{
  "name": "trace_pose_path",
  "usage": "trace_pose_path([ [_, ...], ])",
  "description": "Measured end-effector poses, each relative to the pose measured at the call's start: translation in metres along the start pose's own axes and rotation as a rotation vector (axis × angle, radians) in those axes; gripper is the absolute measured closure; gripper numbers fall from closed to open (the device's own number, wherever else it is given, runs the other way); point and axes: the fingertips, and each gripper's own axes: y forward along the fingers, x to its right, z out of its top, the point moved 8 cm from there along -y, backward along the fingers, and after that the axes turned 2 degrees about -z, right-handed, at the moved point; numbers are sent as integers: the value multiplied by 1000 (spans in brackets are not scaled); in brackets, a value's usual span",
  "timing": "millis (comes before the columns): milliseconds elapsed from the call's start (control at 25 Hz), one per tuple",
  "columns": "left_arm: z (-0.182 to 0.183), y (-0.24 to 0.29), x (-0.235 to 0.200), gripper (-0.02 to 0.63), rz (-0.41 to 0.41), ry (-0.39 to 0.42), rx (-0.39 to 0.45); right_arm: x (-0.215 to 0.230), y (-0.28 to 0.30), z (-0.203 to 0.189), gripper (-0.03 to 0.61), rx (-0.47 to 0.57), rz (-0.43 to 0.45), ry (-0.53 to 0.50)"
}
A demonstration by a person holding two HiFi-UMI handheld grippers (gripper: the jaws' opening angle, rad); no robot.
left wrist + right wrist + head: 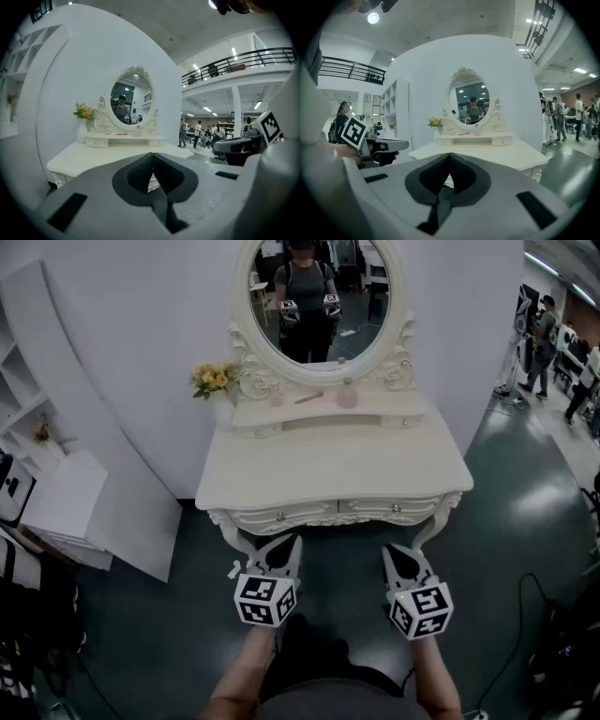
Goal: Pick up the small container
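Observation:
The small container (347,395) is a pale pink jar on the raised back shelf of a white dressing table (281,474), below the oval mirror (323,296). It also shows far ahead in the left gripper view as a small jar (138,133) and in the right gripper view as a small jar (477,132). My left gripper (291,542) and right gripper (392,552) hang side by side in front of the table's drawer edge, well short of the shelf. Both are shut with nothing between the jaws, as seen on the left gripper (152,164) and the right gripper (450,164).
A vase of yellow flowers (216,381) stands at the shelf's left end, with a second small jar (277,396) and a pink stick (309,397) beside it. White shelving (56,493) stands to the left. People stand at the far right (544,334). A cable (525,615) lies on the dark floor.

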Motion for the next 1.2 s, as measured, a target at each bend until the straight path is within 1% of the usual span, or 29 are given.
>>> trace_pose_path([
  [240, 0, 2, 3, 607, 10, 1, 1, 5, 0, 1, 575, 7, 10, -4],
  [600, 3, 0, 2, 607, 50, 7, 16, 10, 1, 2, 574, 40, 37, -3],
  [880, 1, 2, -6, 607, 81, 3, 5, 16, 9, 6, 572, 65, 44, 21],
  [1200, 2, 19, -27, 607, 100, -16, 3, 24, 32, 14, 490, 41, 48, 15],
])
